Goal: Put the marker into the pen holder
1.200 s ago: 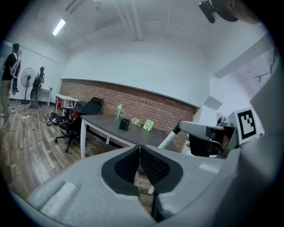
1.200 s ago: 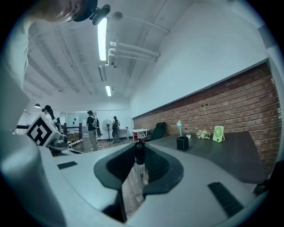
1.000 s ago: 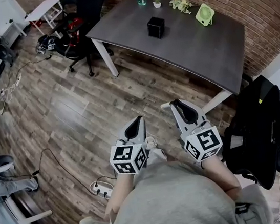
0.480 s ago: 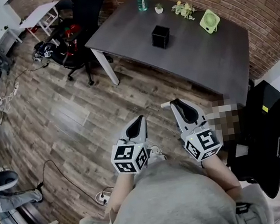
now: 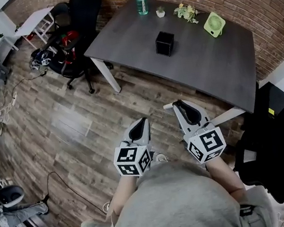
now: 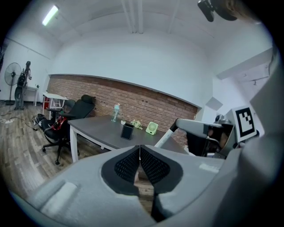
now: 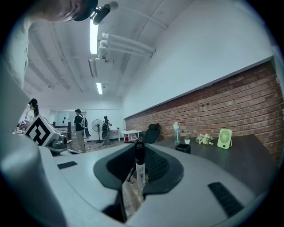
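The right claw (image 5: 177,105), pinching the marker (image 7: 140,165) crosswise, faces the pen holder (image 5: 164,43) well ahead at 12 o'clock on the counter (image 5: 214,68).

The right gripper (image 7: 140,154) was clamped on a marker (image 7: 140,174), which stood upright between the dark pads with its black cap on top. Past the jaws, a dark table (image 7: 242,153) ran along a brick wall (image 7: 213,104). On the table stood a black pen holder (image 7: 182,147), a bottle (image 7: 176,132), a flower sprig (image 7: 204,138) and a green fan (image 7: 224,138). People (image 7: 80,128) stood far off at the left.
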Available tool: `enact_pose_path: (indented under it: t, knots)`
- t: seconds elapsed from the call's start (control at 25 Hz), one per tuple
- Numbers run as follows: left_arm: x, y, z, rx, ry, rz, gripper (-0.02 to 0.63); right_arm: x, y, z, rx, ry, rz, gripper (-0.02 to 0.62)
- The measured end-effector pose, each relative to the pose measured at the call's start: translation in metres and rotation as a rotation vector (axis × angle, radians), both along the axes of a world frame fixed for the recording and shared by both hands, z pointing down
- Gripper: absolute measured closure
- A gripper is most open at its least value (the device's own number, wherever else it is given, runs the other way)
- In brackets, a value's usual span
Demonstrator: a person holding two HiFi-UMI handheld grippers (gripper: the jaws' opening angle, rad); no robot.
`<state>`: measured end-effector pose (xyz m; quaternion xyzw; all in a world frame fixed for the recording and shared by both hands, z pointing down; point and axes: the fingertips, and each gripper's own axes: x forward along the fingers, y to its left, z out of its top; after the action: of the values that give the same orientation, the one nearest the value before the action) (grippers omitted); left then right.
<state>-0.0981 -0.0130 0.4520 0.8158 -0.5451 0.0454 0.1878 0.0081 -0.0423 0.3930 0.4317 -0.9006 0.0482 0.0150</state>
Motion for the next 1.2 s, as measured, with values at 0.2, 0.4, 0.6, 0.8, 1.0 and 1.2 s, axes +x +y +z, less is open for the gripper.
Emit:
enact_pose_path:
  t: [0.2, 0.4, 0.6, 0.8, 1.0, 1.2]
  knots:
    - [-0.007, -0.023, 0.002, 0.001, 0.003, 0.024, 0.586, -0.008, -0.019, 0.002, -0.001, 0.008, 0.017, 0.529]
    - [-0.014, -0.040, 0.003, -0.001, 0.009, 0.034, 0.586, -0.013, -0.034, 0.002, -0.001, 0.016, 0.027, 0.529]
    - [-0.015, -0.050, 0.003, -0.006, 0.012, 0.041, 0.586, -0.014, -0.044, 0.000, 0.000, 0.022, 0.036, 0.529]
    - [-0.015, -0.062, 0.004, -0.007, 0.015, 0.044, 0.586, -0.012, -0.055, 0.001, -0.001, 0.020, 0.045, 0.529]
    - [-0.018, -0.080, 0.004, -0.008, 0.017, 0.038, 0.586, -0.014, -0.073, 0.004, -0.008, 0.017, 0.046, 0.529]
    - [-0.023, -0.104, 0.008, -0.010, 0.023, 0.030, 0.586, -0.018, -0.096, 0.007, -0.007, 0.011, 0.043, 0.529]
